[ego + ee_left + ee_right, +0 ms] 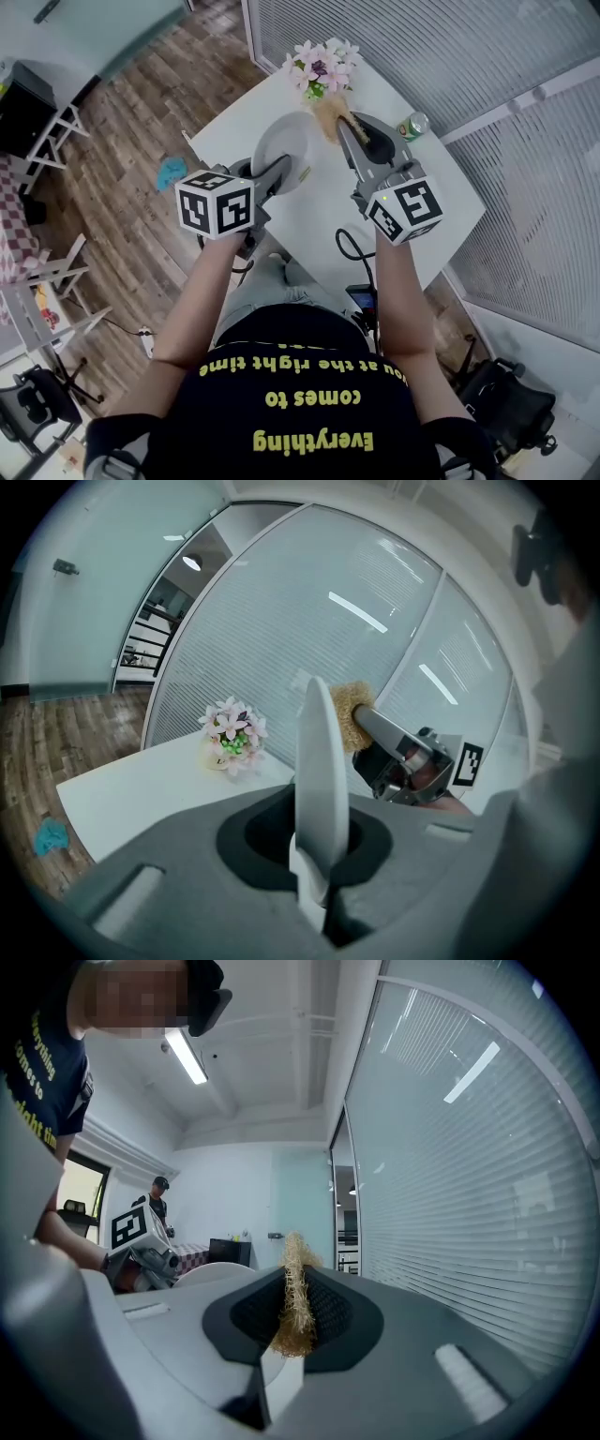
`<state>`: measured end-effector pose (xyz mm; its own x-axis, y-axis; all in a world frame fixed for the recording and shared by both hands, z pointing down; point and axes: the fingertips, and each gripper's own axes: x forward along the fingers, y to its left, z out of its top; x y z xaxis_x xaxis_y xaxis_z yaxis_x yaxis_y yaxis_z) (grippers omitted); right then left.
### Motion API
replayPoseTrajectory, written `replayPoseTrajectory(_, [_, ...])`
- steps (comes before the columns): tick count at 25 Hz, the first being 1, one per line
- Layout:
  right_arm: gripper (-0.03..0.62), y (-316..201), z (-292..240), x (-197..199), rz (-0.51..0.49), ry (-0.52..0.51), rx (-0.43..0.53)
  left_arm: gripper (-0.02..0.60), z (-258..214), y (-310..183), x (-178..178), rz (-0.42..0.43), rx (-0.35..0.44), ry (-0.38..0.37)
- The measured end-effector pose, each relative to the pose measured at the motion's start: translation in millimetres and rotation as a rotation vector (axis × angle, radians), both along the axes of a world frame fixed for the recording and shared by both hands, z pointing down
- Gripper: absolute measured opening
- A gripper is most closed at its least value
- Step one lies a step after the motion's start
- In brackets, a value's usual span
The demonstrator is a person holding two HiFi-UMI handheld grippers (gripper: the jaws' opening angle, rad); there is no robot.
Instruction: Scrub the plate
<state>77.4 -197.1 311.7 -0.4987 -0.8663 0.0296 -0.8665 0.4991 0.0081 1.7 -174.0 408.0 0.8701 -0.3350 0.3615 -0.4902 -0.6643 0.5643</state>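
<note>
My left gripper (pixel 279 171) is shut on the lower rim of a white plate (pixel 284 145) and holds it on edge above the white table (pixel 319 211). In the left gripper view the plate (pixel 322 761) stands upright between the jaws of that gripper (pixel 317 860). My right gripper (pixel 345 127) is shut on a straw-coloured fibre scrubber (pixel 329 116). The scrubber (pixel 350 716) sits by the plate's upper right face; I cannot tell whether it touches. In the right gripper view the scrubber (pixel 294 1288) sticks up from the gripper (pixel 289 1330), and the plate (pixel 212 1274) shows to the left.
A small pot of pink flowers (pixel 323 67) stands at the table's far end, with a green can (pixel 413 125) to its right. A black cable (pixel 351 246) lies near the table's front edge. Blind-covered glass walls run behind and to the right. Chairs stand on the wooden floor at left.
</note>
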Motion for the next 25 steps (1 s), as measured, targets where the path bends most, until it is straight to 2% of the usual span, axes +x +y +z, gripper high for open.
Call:
replayPoseTrajectory(9, [0.037, 3.8, 7.2, -13.4, -0.025, 0.006, 0.017, 0.011, -1.1, 13.6, 15.8, 0.033, -0.017, 0.022])
replayPoseTrajectory(17, [0.037, 7.1, 7.0, -16.9, -0.025, -0.006, 0.03, 0.011, -2.0, 17.8, 19.8, 0.035, -0.034, 0.04])
replayPoseTrajectory(25, [0.035, 12.2, 9.5, -34.8, -0.072, -0.012, 0.02, 0.011, -0.9, 18.0, 20.7, 0.03, -0.048, 0.047])
